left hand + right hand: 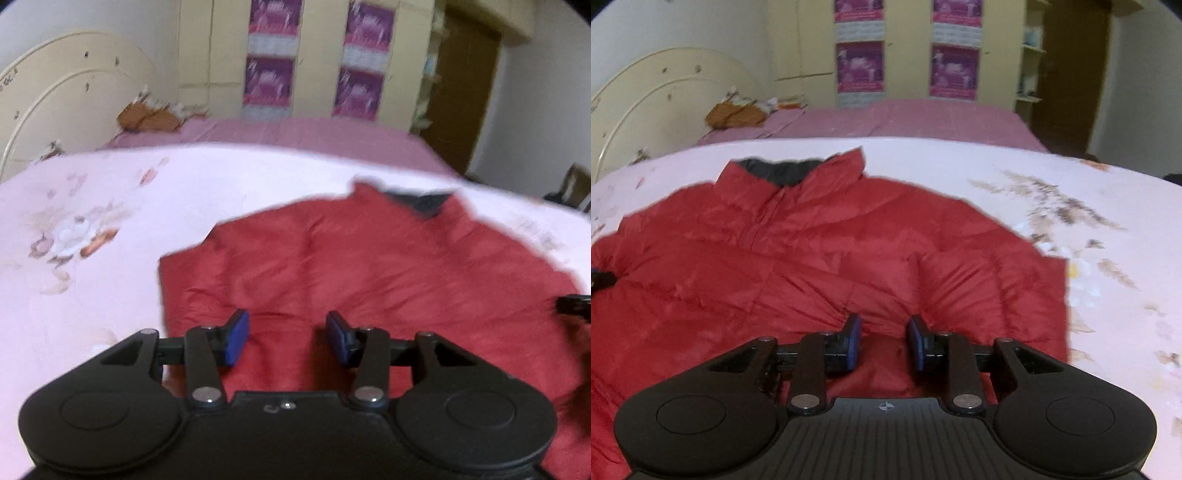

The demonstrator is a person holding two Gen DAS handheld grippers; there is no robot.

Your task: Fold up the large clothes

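A red puffy jacket (369, 266) lies spread front-up on a pale floral bedsheet (92, 221), its dark-lined collar (783, 171) at the far side. My left gripper (287, 338) hovers over the jacket's near left edge. It is open, and only flat fabric shows between its blue pads (236, 334). My right gripper (884, 341) is low on the jacket's (812, 251) near right part. Its pads (854, 339) stand close together, a raised fold of red fabric is between them, and wrinkles run in toward them. The tip of each gripper shows at the edge of the other's view.
Beyond the sheet (1089, 206) lies a pink bedspread (923, 118) with a brown garment (735, 114) near a cream headboard (66, 92). A cream wardrobe with purple posters (955, 70) and a brown door (1071, 74) stand behind.
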